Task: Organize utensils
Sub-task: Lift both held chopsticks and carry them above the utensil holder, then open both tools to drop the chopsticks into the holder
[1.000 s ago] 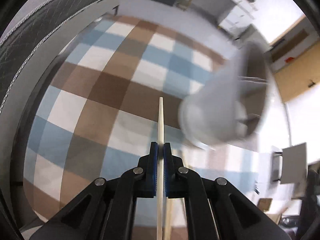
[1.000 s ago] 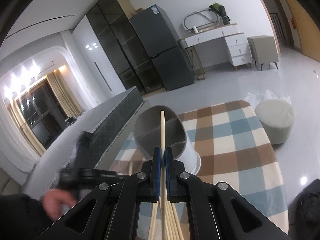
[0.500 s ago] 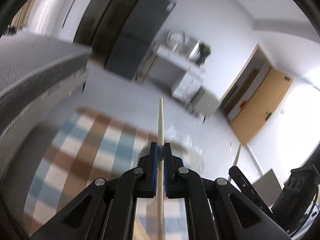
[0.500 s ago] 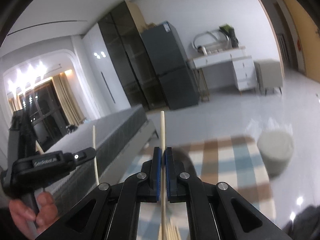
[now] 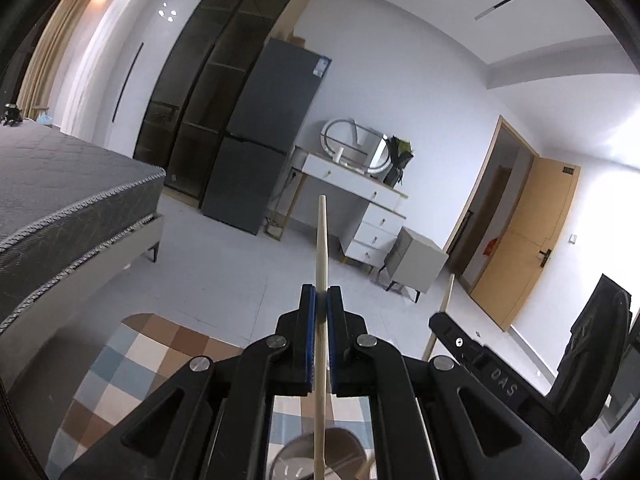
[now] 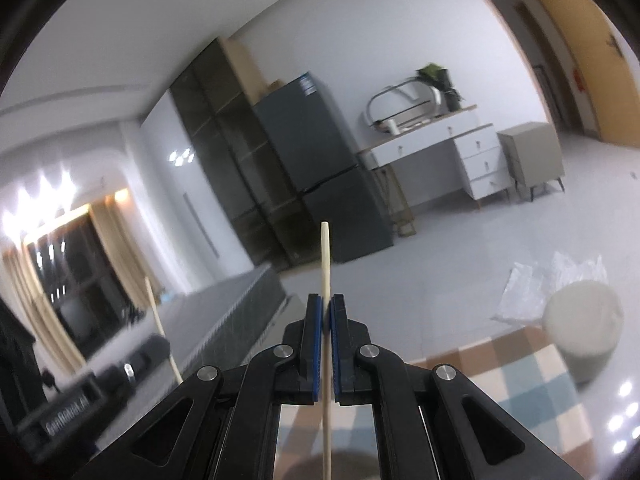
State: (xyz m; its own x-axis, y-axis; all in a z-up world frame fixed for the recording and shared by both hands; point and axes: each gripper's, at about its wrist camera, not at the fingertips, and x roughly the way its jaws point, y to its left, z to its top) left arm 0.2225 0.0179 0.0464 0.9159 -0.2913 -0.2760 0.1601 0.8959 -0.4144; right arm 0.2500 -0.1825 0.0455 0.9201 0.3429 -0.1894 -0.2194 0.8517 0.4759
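My left gripper [image 5: 321, 294] is shut on a pale wooden chopstick [image 5: 321, 240] that stands upright between its blue pads. Its lower end reaches down toward the grey utensil holder [image 5: 308, 454] at the bottom edge. My right gripper [image 6: 327, 304] is shut on a second chopstick [image 6: 325, 256], also upright. The holder's rim [image 6: 340, 465] shows dimly below it. Each gripper appears in the other's view: the right one [image 5: 452, 332] with its chopstick, and the left one [image 6: 132, 364], blurred, with its chopstick.
A checked brown, blue and white tablecloth [image 5: 132, 360] lies below. Beyond are a grey mattress [image 5: 60, 196], a dark fridge [image 5: 272, 132], a white dresser [image 5: 360, 208] and a round grey stool [image 6: 580, 332].
Both grippers tilted up from the table toward the room, each keeping its chopstick. The holder dropped from mid-view to the bottom edge, and the loose chopsticks below the right gripper left view.
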